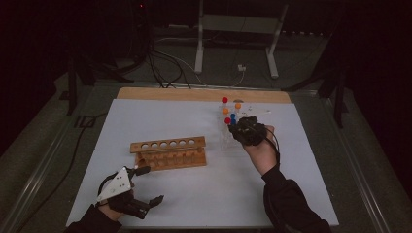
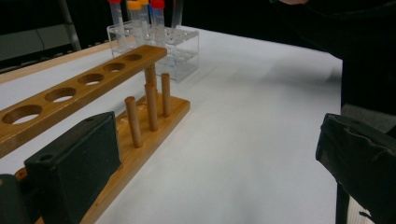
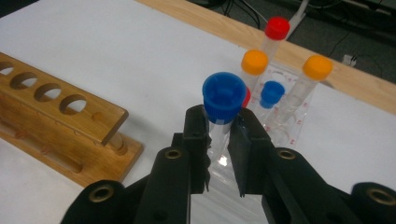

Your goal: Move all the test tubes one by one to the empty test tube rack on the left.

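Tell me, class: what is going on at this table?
A person works with a gripper in each hand. The right gripper is shut on a blue-capped tube at the clear plastic rack, where other capped tubes stand. The left gripper rests open near the table's front edge, holding nothing. The wooden rack in the middle has all its holes empty.

High view's pretty dim, edges fading to near black, only the white table lit. Gripper views are brighter with soft shadows, and the close black jaws look a bit blurry.
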Action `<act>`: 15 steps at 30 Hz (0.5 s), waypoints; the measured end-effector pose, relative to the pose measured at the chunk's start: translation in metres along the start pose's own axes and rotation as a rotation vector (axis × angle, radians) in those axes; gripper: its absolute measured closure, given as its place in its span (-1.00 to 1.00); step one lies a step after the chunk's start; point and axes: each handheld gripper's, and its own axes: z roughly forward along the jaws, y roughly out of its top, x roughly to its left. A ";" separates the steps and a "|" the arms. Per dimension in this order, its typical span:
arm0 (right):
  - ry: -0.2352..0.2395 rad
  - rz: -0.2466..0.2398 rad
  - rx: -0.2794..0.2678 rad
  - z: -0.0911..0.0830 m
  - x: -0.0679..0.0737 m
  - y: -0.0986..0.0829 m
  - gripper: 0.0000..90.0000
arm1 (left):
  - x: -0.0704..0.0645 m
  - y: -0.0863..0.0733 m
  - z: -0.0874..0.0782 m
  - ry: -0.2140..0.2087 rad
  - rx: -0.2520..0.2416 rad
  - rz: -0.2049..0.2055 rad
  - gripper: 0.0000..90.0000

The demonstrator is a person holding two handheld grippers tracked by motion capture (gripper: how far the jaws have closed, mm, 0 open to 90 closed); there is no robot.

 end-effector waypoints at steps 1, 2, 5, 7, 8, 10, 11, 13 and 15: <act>0.002 -0.004 -0.001 -0.003 0.000 0.001 0.70 | 0.001 0.001 0.000 -0.011 -0.004 -0.013 -0.99; 0.004 -0.010 -0.003 -0.005 0.000 0.001 0.70 | 0.001 0.001 0.000 -0.011 -0.004 -0.013 -0.99; 0.014 -0.017 -0.003 -0.012 0.000 0.001 0.70 | 0.000 0.006 0.000 -0.018 -0.006 -0.008 -0.99; 0.026 -0.022 -0.004 -0.016 0.002 -0.001 0.70 | -0.001 0.007 0.001 -0.022 -0.006 0.002 -0.99; 0.031 -0.032 0.000 -0.017 0.003 -0.002 0.70 | -0.002 0.011 0.002 -0.030 -0.009 0.000 -0.99; 0.047 -0.040 0.003 -0.019 0.006 -0.004 0.70 | -0.003 0.015 0.004 -0.045 -0.014 -0.002 -0.99; 0.053 -0.048 0.008 -0.020 0.008 -0.006 0.70 | -0.003 0.015 0.004 -0.045 -0.014 -0.002 -0.99; 0.065 -0.054 0.013 -0.021 0.010 -0.008 0.70 | -0.005 0.020 0.005 -0.066 -0.014 -0.009 -0.99; 0.096 -0.072 0.034 -0.023 0.017 -0.015 0.70 | -0.007 0.028 0.009 -0.079 0.002 -0.026 -0.99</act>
